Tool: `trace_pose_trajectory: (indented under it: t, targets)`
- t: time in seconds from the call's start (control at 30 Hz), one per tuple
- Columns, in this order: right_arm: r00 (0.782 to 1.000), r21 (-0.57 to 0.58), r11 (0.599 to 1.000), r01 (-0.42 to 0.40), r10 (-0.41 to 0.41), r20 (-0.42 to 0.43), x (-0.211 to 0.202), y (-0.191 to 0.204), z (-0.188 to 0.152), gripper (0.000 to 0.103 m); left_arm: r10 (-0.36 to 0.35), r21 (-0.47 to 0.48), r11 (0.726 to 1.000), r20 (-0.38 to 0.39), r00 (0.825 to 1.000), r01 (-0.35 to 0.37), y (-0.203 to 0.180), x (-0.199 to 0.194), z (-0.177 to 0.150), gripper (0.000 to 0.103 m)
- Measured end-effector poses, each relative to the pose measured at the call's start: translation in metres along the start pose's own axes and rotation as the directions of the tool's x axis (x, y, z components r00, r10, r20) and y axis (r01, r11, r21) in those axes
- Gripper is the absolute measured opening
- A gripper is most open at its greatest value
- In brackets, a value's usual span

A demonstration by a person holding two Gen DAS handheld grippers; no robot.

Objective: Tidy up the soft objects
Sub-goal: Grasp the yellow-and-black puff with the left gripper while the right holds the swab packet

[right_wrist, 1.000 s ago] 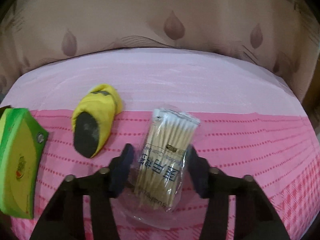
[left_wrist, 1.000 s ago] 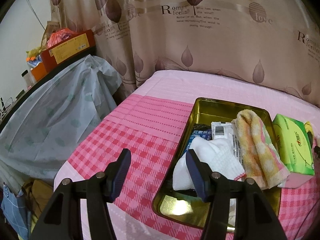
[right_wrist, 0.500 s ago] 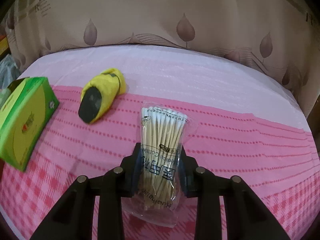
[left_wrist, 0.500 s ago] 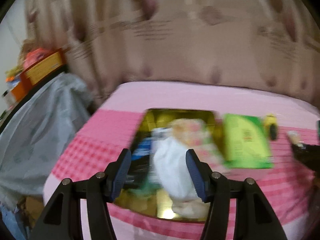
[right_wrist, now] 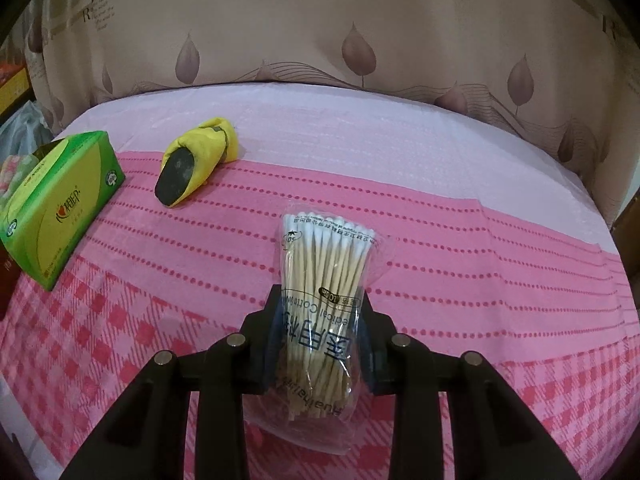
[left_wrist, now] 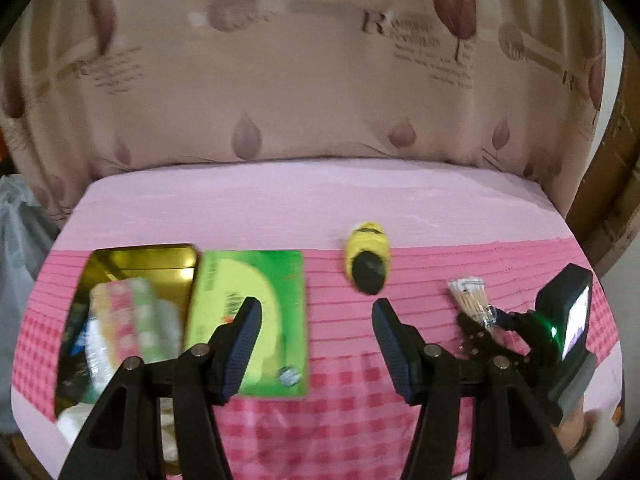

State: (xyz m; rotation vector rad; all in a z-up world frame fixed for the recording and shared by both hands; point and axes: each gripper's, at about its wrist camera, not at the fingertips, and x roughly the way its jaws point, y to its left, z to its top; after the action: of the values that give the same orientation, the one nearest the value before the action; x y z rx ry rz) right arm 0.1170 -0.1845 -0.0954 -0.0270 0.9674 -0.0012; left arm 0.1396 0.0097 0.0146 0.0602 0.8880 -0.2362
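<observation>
A clear bag of cotton swabs (right_wrist: 326,264) sits between the pads of my right gripper (right_wrist: 318,320), which is shut on its lower half; the same bag of cotton swabs (left_wrist: 470,300) shows small at the right of the left wrist view. My left gripper (left_wrist: 316,340) hangs open and empty above the pink cloth, between the green tissue pack (left_wrist: 248,308) and a yellow rolled sock with a dark end (left_wrist: 368,258). At far left, the gold tin tray (left_wrist: 140,258) holds a pink-and-yellow towel (left_wrist: 124,316) and white cloths.
The green tissue pack (right_wrist: 56,204) and the yellow sock (right_wrist: 196,160) lie left of the held bag. A leaf-print curtain (left_wrist: 320,80) hangs close behind the pink checked cloth (right_wrist: 480,280). A pale plastic cover (left_wrist: 16,240) stands beyond the left edge.
My left gripper has swung right, from over the tin tray to above the cloth between tissue pack and sock. My right gripper has closed on the cotton swab bag and lifted slightly.
</observation>
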Motion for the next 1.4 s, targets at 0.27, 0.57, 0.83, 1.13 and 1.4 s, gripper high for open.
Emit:
trace_pose_trajectory:
  t: [0.27, 0.57, 0.83, 1.13, 1.4]
  targets:
    - [1.0, 0.011, 1.0, -0.014, 0.014, -0.001, 0.001, -0.001, 0.0, 0.031, -0.059, 0.036, 0.997, -0.112, 0.992, 0.063, -0.041, 0.061, 0.026, 0.059]
    - [1.0, 0.017, 0.999, -0.027, 0.027, -0.002, 0.003, -0.005, 0.002, 0.031, -0.081, 0.056, 0.994, -0.178, 0.981, 0.092, -0.073, 0.124, 0.041, 0.059]
    - [0.999, 0.021, 0.999, -0.035, 0.036, -0.002, 0.005, -0.007, 0.002, 0.032, -0.061, 0.016, 0.998, -0.222, 0.973, 0.066, -0.068, 0.165, 0.056, 0.059]
    - [0.999, 0.022, 0.999, -0.036, 0.036, -0.002, 0.005, -0.006, 0.002, 0.033, -0.013, 0.039, 0.999, -0.265, 0.964, 0.024, -0.073, 0.194, 0.051, 0.059]
    - [0.999, 0.021, 0.999, -0.036, 0.036, -0.002, 0.005, -0.006, 0.002, 0.033, -0.039, -0.028, 0.999, -0.272, 0.961, 0.032, -0.064, 0.193, 0.042, 0.034]
